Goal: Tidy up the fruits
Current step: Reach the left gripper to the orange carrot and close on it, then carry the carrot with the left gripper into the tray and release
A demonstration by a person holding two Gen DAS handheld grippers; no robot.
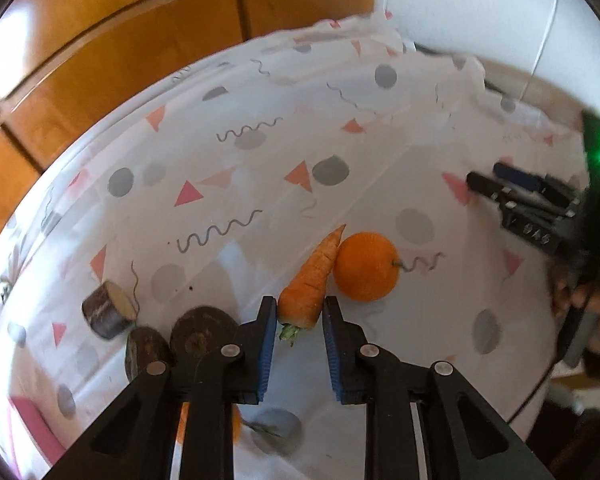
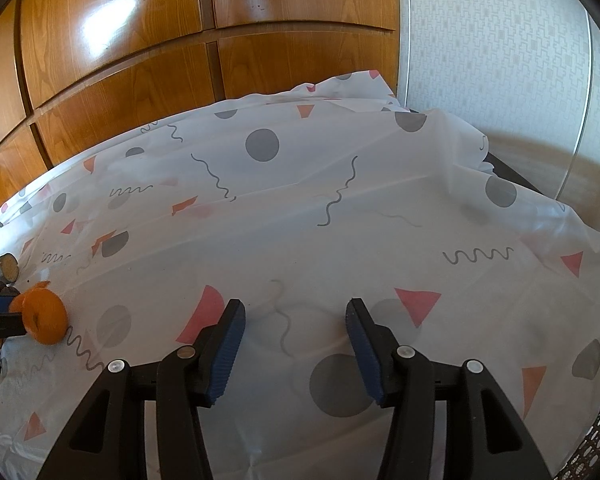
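Left hand-held gripper (image 1: 299, 312): clenched on the thick leafy end of a carrot (image 1: 310, 286), its blue pads pressing both sides.
Carrot: lies on the patterned cloth (image 1: 260, 184) covering the worktop, near the middle, its tip pointing away towards the far side.
Orange (image 1: 366, 266): sits just right of the carrot, touching it near the tip, stem turned to the right.
Dark pieces: a short cut cylinder (image 1: 108, 314) with a pale face rests at near left; two dark rounded items (image 1: 198, 334) sit beside the left gripper's fingers, their kind hard to tell.
Second orange fruit (image 1: 236, 426): partly hidden beneath the left gripper's frame, nearest the camera.
Right hand-held gripper (image 2: 296, 320): released, jaws apart over bare cloth with nothing between them, well right of the fruit.
Person: a hand (image 1: 592, 312) grips the right tool's handle at the far right edge.
Backdrop: wooden cabinet doors (image 2: 140, 40) behind the worktop, pale wall to the right.
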